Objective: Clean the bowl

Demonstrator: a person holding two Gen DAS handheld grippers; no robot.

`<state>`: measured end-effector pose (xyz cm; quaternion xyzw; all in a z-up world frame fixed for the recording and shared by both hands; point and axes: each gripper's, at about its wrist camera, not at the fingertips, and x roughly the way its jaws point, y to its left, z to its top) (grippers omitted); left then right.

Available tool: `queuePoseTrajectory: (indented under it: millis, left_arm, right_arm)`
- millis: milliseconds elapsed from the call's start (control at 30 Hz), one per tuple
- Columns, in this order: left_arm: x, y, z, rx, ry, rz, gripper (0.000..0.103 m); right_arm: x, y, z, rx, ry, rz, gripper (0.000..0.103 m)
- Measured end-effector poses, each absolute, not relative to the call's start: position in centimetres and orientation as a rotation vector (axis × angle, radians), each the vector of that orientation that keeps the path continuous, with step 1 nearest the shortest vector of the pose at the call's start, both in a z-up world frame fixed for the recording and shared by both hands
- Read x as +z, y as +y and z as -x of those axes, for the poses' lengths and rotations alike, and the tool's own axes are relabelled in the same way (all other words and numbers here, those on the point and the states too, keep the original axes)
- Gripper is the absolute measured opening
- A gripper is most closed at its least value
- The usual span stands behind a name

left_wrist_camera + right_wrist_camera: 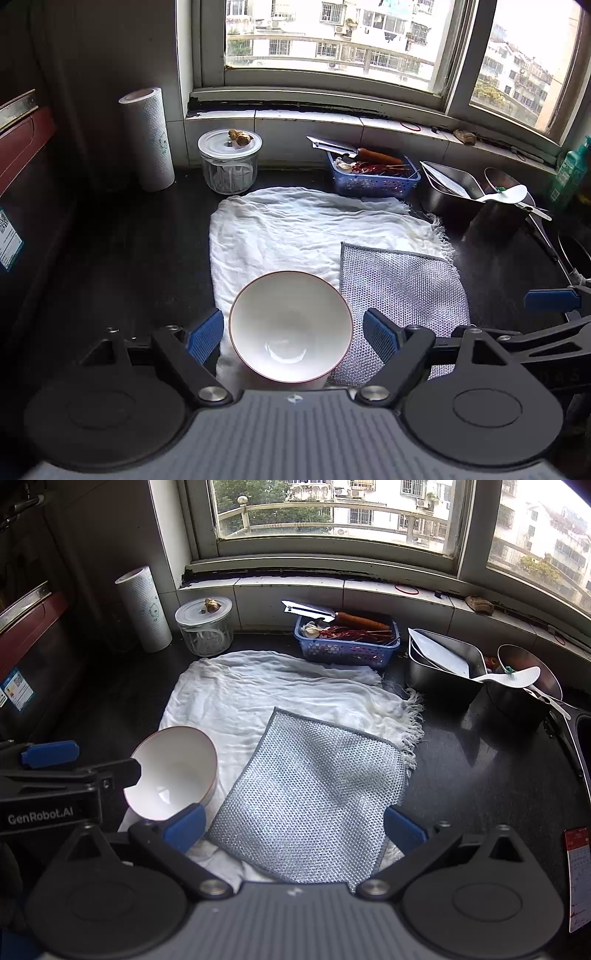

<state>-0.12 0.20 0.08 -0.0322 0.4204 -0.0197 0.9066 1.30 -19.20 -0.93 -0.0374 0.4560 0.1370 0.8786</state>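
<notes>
Bowl (290,326): white, red-rimmed, upright on the white cloth (295,229), at 6 o'clock of the left wrist view.
Left gripper (293,338): jaws apart, flanking the bowl, not touching it.
Right gripper (295,827): jaws apart over the silver mesh scouring cloth (310,797).
Scouring cloth: just beside the bowl, at its 3 o'clock.

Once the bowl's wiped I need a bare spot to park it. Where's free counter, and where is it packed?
Bare dark counter lies right of the mesh scrubbing cloth, before the steel tray. Another strip runs left of the white towel, below the paper roll. The back row is crowded: glass jar, blue basket, tray, pot.
</notes>
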Motion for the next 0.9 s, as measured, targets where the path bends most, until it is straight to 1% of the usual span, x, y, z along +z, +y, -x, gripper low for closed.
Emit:
queuePoseTrajectory:
  millis: [900]
  left_arm:
    - [-0.12, 0.20, 0.65, -0.039, 0.869, 0.074, 0.083]
  right_arm:
    - [-0.92, -19.38, -0.97, 0.283, 0.946, 0.076, 0.102]
